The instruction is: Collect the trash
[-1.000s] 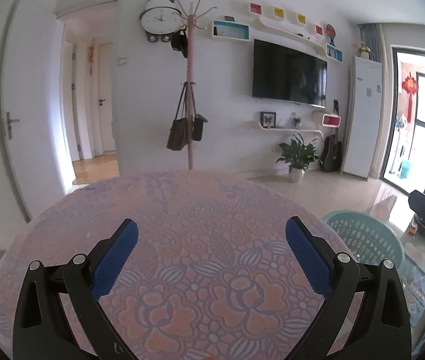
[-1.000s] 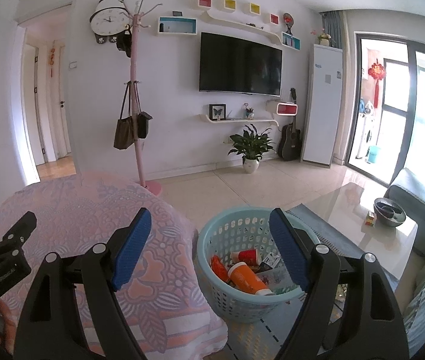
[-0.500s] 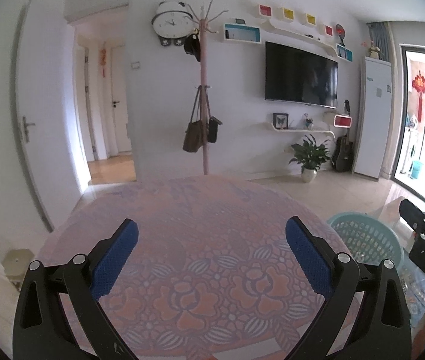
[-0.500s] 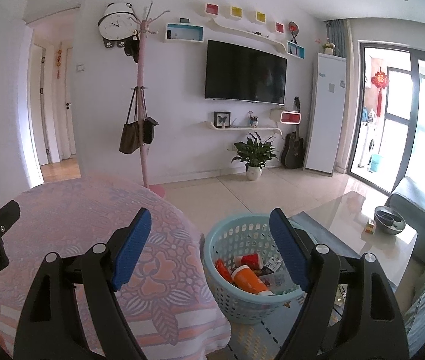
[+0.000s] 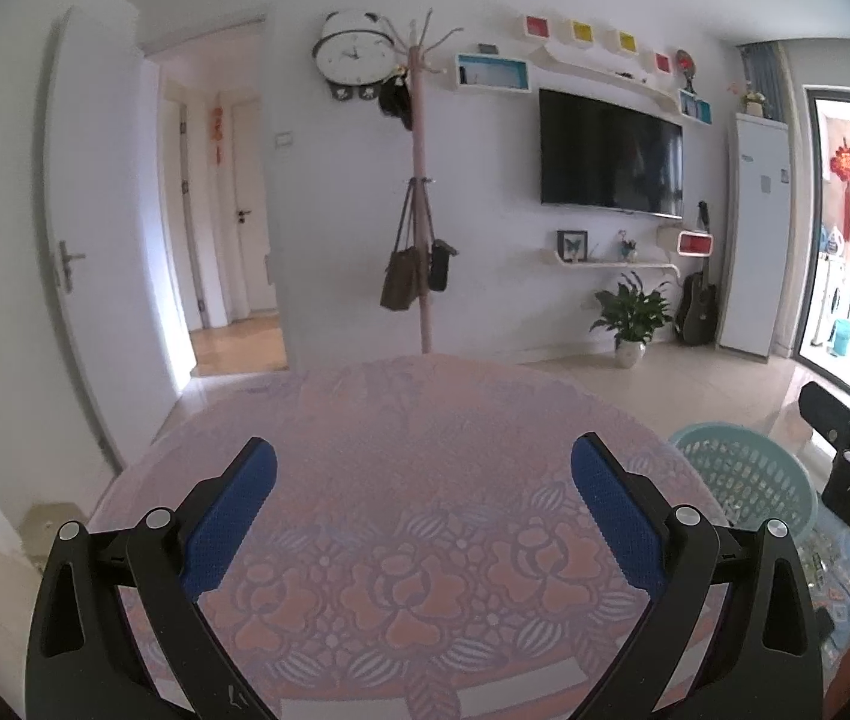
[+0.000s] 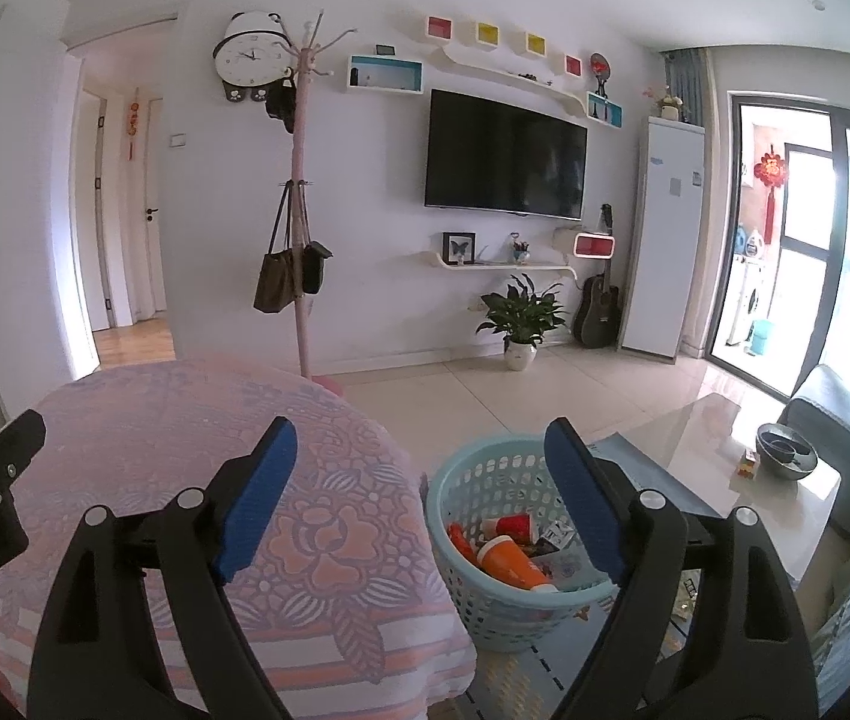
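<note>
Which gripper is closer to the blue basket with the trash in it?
Right. The right gripper, jaws opening and empty, hangs by the table's edge with the blue basket just below its right finger. The left gripper hangs over the tablecloth, the basket off to its right.

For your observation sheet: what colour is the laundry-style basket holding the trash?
Light turquoise basket, clearest in the right wrist view.
</note>
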The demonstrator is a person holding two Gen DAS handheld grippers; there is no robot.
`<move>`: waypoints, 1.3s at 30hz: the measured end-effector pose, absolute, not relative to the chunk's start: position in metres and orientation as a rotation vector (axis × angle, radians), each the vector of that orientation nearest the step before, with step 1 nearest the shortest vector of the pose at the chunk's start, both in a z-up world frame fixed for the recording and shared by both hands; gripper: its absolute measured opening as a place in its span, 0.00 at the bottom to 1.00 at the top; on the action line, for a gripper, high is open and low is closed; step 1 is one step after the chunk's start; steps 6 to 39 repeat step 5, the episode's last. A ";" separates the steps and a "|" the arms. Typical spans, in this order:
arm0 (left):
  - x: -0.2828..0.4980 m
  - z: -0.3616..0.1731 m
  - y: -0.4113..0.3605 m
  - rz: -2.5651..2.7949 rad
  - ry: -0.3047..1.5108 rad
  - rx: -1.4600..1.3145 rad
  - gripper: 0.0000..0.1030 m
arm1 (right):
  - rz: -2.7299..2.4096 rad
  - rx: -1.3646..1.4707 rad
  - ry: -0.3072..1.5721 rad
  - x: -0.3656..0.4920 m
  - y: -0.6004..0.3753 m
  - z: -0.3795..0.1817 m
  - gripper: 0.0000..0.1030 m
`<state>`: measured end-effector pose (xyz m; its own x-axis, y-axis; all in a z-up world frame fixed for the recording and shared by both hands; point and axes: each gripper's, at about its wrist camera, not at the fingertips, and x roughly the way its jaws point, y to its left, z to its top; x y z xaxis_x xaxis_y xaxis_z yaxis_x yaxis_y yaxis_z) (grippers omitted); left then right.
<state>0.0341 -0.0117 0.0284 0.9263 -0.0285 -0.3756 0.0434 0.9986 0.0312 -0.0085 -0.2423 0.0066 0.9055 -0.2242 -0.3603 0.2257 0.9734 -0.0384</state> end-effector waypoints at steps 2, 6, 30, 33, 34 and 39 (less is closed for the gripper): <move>0.036 0.028 -0.007 -0.050 0.394 0.030 0.93 | -0.227 0.002 0.375 -0.007 -0.239 0.007 0.78; 0.035 0.028 -0.002 -0.048 0.393 0.020 0.93 | -0.216 -0.005 0.378 -0.005 -0.235 0.008 0.78; 0.035 0.028 -0.002 -0.048 0.393 0.020 0.93 | -0.216 -0.005 0.378 -0.005 -0.235 0.008 0.78; 0.035 0.028 -0.002 -0.048 0.393 0.020 0.93 | -0.216 -0.005 0.378 -0.005 -0.235 0.008 0.78; 0.035 0.028 -0.002 -0.048 0.393 0.020 0.93 | -0.216 -0.005 0.378 -0.005 -0.235 0.008 0.78; 0.035 0.028 -0.002 -0.048 0.393 0.020 0.93 | -0.216 -0.005 0.378 -0.005 -0.235 0.008 0.78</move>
